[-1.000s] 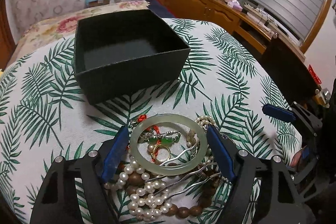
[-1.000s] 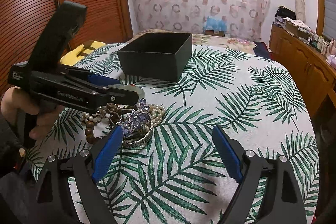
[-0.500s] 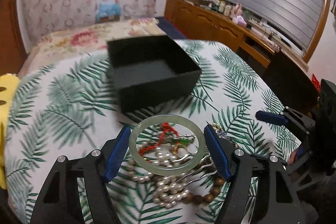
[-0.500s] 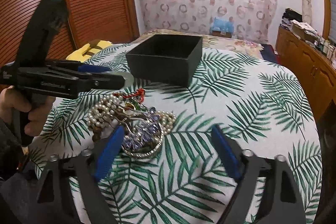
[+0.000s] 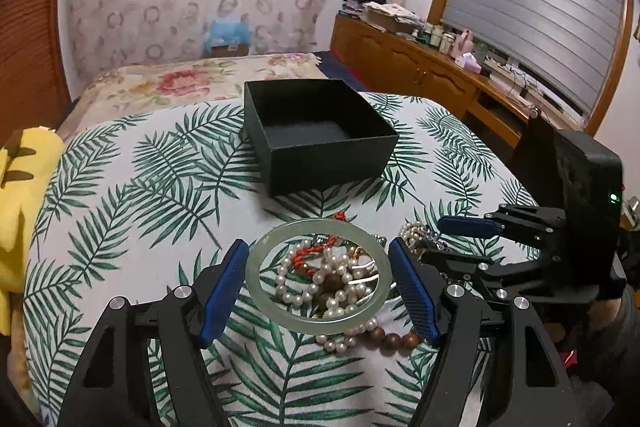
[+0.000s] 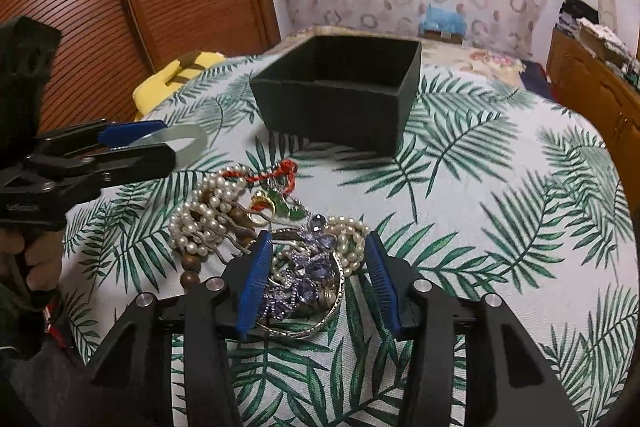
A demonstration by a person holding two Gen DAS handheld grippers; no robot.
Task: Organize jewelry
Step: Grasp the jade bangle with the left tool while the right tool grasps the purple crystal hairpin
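Your table's palm-leaf cloth [image 5: 120,187] fills a bedroom with a bed [image 5: 168,83] far behind. The open black box [image 5: 320,131] stands far from the jewelry pile [image 6: 256,211]. Your left gripper [image 5: 318,277] clamps the jade bangle [image 5: 318,277] flat, above the pile. Your right gripper [image 6: 316,279], level, straddles the purple brooch [image 6: 308,267], blue pads apart.

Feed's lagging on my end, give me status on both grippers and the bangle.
Left gripper shut on jade bangle, lifted above pile. Right gripper open, straddling purple brooch. Black box empty, path clear.
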